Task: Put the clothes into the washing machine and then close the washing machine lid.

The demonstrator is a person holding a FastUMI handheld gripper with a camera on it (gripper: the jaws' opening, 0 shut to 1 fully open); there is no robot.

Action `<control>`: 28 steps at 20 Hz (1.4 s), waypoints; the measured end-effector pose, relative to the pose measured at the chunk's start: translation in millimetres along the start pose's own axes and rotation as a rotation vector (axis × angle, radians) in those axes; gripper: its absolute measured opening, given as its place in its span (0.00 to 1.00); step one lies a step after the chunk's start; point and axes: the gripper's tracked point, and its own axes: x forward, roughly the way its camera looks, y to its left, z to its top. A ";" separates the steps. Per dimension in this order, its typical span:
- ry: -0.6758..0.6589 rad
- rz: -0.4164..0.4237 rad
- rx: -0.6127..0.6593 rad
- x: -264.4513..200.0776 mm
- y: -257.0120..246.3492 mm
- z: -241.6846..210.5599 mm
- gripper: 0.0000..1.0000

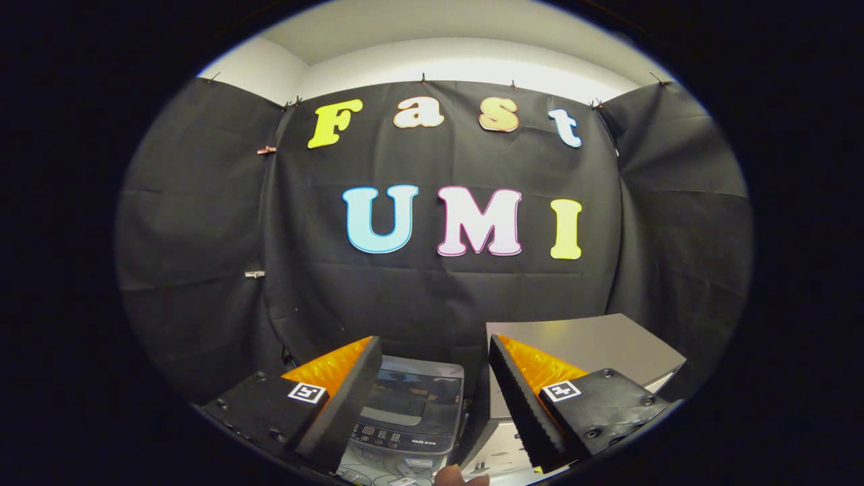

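Your gripper (432, 378) is spread wide, its fingers (337, 412) holding and touching nothing. Through the gap between them, below and just beyond the tips, you see the washing machine (412, 405), its lid (415, 388) lying flat and shut, control panel nearest you. A grey box (594, 344) stands just right of the machine, partly hidden behind the right finger. Clothes cannot be made out. A fingertip (451, 476) pokes in just below the machine's front. You hold the gripper level, pointing over the machine toward the black cloth wall (445, 297).
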 end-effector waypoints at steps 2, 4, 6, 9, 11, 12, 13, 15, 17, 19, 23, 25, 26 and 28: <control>-0.007 -0.025 0.002 -15.4 -14.8 8.4 1.00; -0.032 -0.020 0.006 -32.8 -19.5 20.5 1.00; -0.055 -0.025 -0.013 -48.9 -28.6 24.2 1.00; -0.060 -0.038 -0.011 -73.6 -39.5 20.6 1.00; -0.064 -0.050 0.020 -87.0 -47.1 17.2 1.00; -0.067 -0.061 0.032 -92.0 -51.9 15.5 1.00; -0.072 -0.072 0.040 -97.7 -55.5 14.2 1.00; -0.075 -0.088 0.048 -109.2 -64.2 7.9 1.00; -0.069 -0.092 0.068 -118.9 -69.1 0.4 1.00; -0.068 -0.100 0.074 -126.0 -74.8 -1.7 1.00; -0.080 -0.158 0.077 -133.4 -100.5 0.6 0.99; -0.081 -0.168 0.088 -134.1 -101.6 1.2 0.99; -0.079 -0.170 0.088 -134.9 -103.0 -1.0 0.99; -0.073 -0.171 0.088 -135.5 -103.9 -2.5 0.99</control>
